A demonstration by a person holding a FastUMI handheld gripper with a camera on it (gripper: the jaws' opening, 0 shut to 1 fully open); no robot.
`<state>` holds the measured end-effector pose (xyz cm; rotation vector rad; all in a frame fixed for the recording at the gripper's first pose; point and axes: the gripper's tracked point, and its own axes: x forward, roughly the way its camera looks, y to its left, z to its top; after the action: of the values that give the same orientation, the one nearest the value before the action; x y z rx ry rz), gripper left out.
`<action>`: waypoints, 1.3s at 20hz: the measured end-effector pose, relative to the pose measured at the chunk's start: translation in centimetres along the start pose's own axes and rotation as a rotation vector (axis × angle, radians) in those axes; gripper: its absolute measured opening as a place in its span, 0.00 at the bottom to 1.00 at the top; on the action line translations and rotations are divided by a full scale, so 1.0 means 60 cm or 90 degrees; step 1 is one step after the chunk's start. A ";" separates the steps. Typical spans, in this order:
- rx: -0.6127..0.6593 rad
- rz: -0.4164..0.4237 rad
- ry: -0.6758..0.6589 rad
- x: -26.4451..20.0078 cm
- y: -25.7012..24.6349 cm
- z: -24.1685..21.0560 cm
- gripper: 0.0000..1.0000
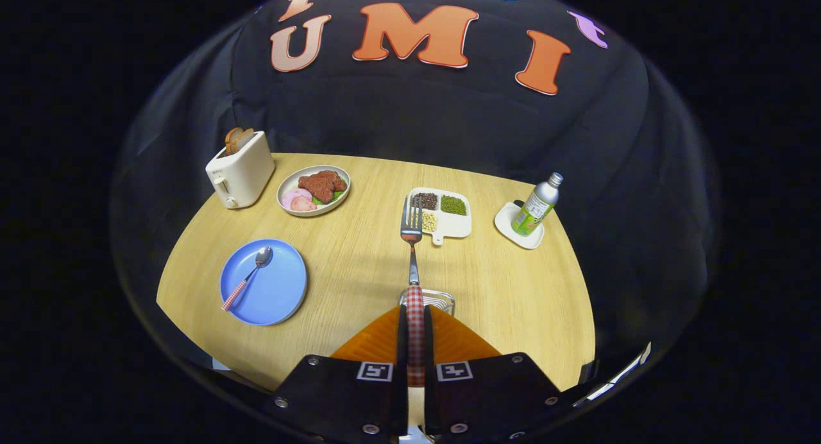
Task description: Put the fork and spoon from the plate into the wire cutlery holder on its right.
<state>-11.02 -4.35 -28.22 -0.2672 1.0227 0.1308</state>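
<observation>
Pinching the checked handle of the fork (412,264), the tongs (415,325) are pressed together on it from both sides, one finger (380,338) to the left of the handle and the other to the right. The fork points straight out toward twelve o'clock, its prongs hanging over the wooden worktop (359,251) just short of a white divided tray (457,224) that holds dark, green and pale grains. Right under the handle, just past the fingertips, sits the wire cutlery holder (428,298); only part of its rim shows around the handle.

Off at about ten o'clock from the tongs lies the blue plate (272,290), well apart from the holder. The spoon (250,276) rests on it, bowl toward the far side and its checked handle slanting back over the near left part of the plate.

Farther out, at eleven o'clock, a pale dish of meat and sliced sausage (314,190) stands beside a cream toaster (240,169) with toast sticking out of its top. At about one o'clock a small bottle (537,205) stands on a white coaster (518,229), to the right of the divided tray.
</observation>
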 end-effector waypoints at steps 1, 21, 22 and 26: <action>-0.005 -0.007 0.014 -0.001 -0.011 -0.010 0.10; -0.110 0.077 0.344 0.000 -0.041 -0.142 0.11; -0.115 0.080 0.358 0.006 -0.044 -0.145 0.11; -0.108 0.110 0.408 0.029 -0.033 -0.151 0.11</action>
<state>-17.12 -8.83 -33.86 -0.3864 1.6764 0.3011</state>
